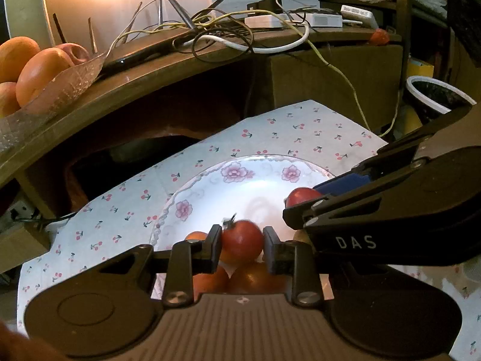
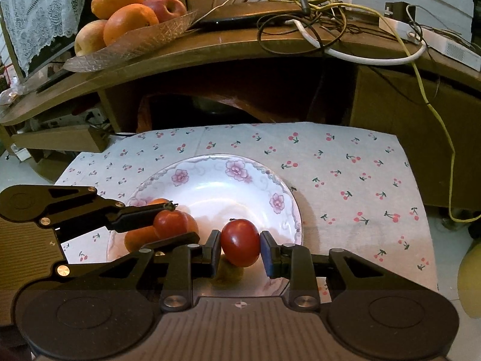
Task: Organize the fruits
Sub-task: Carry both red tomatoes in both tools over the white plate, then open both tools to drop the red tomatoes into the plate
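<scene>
Gripping glossy red tomatoes, both jaws closed: left gripper point(image 1: 242, 245) a stemmed tomato point(image 1: 242, 242); right gripper point(image 2: 239, 248) a smooth tomato point(image 2: 240, 242).

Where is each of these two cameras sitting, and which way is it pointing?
Left wrist: rides on the left gripper, looking forward along its jaws, shut on a tomato over the plate; the right gripper enters from the right.
Right wrist: rides on the right gripper, jaws shut on another tomato; the left gripper enters from the left.
Shared: the plate, cherry cloth, both tomatoes, the fruit tray on the shelf.
</scene>
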Demonstrator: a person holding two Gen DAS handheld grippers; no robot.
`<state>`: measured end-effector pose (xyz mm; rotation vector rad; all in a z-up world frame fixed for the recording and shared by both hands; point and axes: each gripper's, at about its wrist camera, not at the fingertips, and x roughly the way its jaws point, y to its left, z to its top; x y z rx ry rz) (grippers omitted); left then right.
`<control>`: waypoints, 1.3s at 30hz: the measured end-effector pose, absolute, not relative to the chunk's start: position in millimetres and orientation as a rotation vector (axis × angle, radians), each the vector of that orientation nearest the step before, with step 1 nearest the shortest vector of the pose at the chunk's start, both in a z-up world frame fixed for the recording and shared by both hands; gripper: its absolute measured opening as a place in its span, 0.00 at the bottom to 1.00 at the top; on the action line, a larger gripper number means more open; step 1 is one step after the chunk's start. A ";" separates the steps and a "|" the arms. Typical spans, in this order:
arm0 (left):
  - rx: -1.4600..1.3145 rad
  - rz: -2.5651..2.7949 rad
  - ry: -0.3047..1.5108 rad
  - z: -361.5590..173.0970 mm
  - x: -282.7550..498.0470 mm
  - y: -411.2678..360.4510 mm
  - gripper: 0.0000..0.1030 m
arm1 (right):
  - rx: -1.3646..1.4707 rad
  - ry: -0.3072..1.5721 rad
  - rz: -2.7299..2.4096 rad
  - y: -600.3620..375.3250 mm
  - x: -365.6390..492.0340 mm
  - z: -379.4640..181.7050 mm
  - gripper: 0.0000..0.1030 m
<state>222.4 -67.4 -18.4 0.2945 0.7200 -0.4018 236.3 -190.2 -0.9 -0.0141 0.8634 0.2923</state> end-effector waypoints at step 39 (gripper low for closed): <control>0.219 -0.272 0.728 -3.9 190.6 -48.4 0.77 | -0.031 0.818 0.250 -207.8 212.4 17.4 0.38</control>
